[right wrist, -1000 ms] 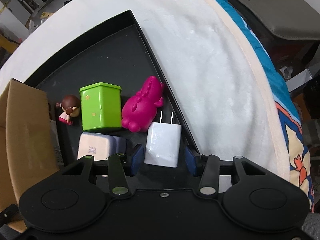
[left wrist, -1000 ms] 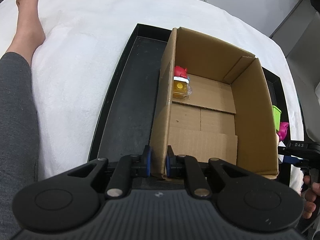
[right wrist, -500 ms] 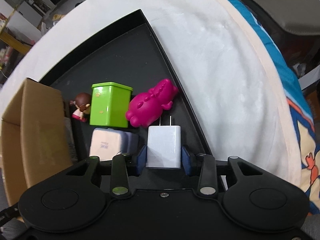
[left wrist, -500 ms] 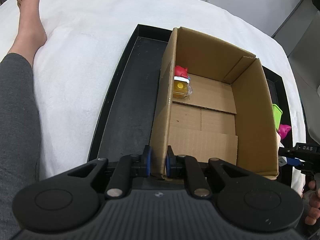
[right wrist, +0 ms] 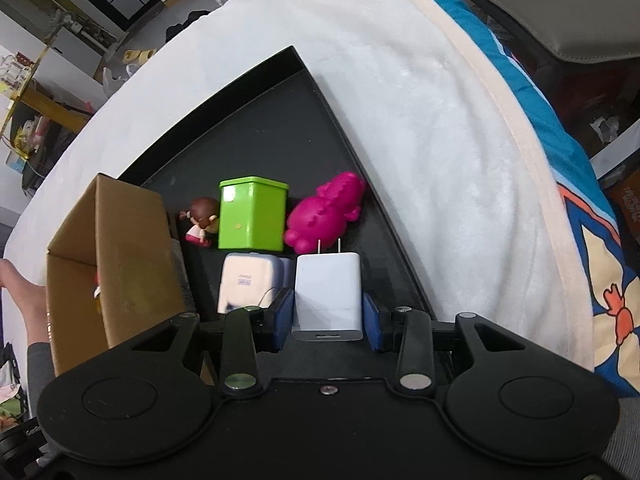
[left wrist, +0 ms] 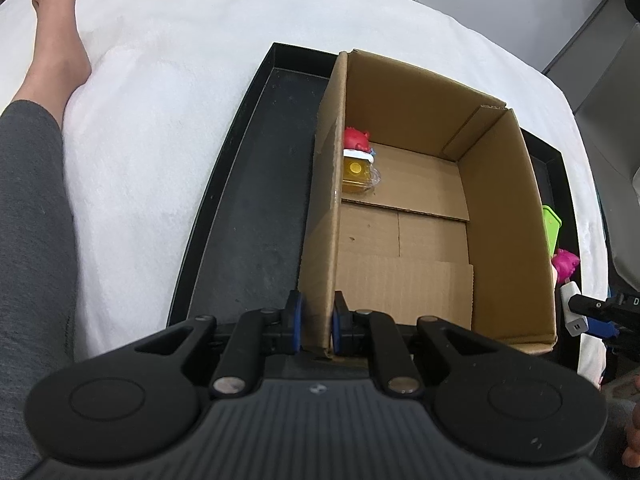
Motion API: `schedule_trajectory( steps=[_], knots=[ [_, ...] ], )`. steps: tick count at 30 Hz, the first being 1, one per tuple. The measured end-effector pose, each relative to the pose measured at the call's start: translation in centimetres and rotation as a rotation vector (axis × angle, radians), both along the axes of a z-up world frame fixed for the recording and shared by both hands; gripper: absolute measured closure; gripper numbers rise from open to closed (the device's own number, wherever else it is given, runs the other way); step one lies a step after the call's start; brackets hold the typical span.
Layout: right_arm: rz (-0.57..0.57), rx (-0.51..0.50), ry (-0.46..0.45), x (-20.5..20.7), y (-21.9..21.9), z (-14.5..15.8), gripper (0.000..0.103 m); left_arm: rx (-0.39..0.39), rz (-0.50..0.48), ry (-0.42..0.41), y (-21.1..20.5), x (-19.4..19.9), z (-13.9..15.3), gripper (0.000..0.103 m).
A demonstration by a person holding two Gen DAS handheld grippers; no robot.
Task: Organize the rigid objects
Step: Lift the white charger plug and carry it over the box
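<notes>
Left gripper pinches the box wall; right gripper clamps the white charger, pink toy at twelve o'clock.

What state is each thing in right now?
Left tool: shut on the box wall.
Right tool: shut on the white charger, prongs pointing away.
Cardboard box: open, upright, two toys inside.
Green tin: upright, lid on.
Pink toy: lying on the tray.

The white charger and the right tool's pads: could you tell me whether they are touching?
Touching. The right wrist view shows both blue pads pressed flat against the sides of the white charger, with no gap on either side; the right tool holds it.
</notes>
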State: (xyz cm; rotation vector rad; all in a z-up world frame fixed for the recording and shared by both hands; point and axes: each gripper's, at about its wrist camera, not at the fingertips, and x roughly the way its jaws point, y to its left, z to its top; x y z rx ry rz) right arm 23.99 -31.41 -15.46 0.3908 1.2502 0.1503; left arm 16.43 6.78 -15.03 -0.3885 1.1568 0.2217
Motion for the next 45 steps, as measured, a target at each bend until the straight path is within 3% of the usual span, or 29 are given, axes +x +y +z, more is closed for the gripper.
schedule_trajectory(
  steps=[20,45],
  knots=[
    [0.023,0.05,-0.062,-0.3,2.0,3.9,0.066,-0.039,0.003,-0.016,0.8,-0.4,-0.1,0.089],
    [0.182,0.092,-0.165,1.4,12.7,8.6,0.066,-0.08,-0.033,-0.039,1.5,-0.8,-0.1,0.087]
  ],
)
